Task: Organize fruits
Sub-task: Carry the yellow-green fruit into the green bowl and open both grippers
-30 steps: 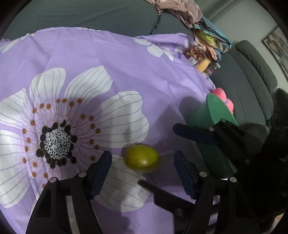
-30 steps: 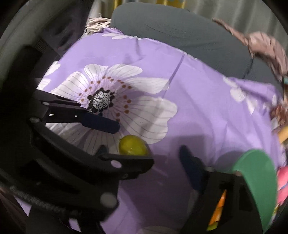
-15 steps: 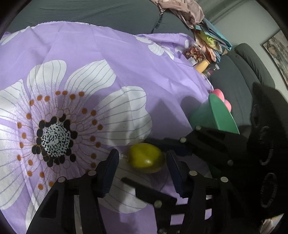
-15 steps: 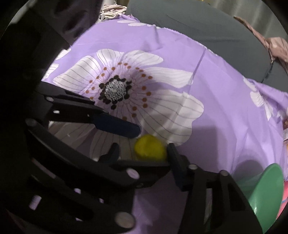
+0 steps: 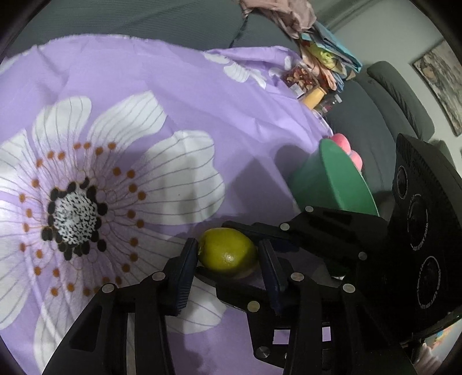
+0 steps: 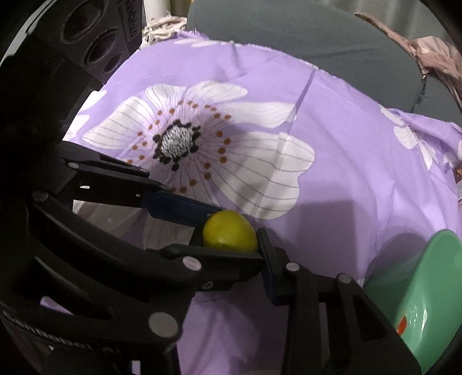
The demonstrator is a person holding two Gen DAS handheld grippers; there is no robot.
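Note:
A yellow-green lemon (image 5: pixel 228 251) lies on the purple flowered cloth (image 5: pixel 173 95). My left gripper (image 5: pixel 228 259) has its two blue pads against the lemon's left and right sides. My right gripper (image 6: pixel 231 239) also brackets the lemon (image 6: pixel 229 233): its right pad touches the lemon, and its left finger is hidden behind the left gripper's arm. In the left wrist view the right gripper's fingers cross above and below the lemon. A green bowl (image 5: pixel 332 178) holding pink fruit (image 5: pixel 342 142) stands to the right; its rim also shows in the right wrist view (image 6: pixel 427 274).
A grey sofa (image 5: pixel 144 17) runs behind the cloth, with piled clothes (image 5: pixel 288 14) and packets and jars (image 5: pixel 311 89) at the cloth's far right edge. The cloth's large white flower (image 6: pixel 202 150) lies left of the lemon.
Both grippers closed in around the lemon. The left jaws went from wide open to shut on it, and the right gripper moved left from the bowl to the lemon.

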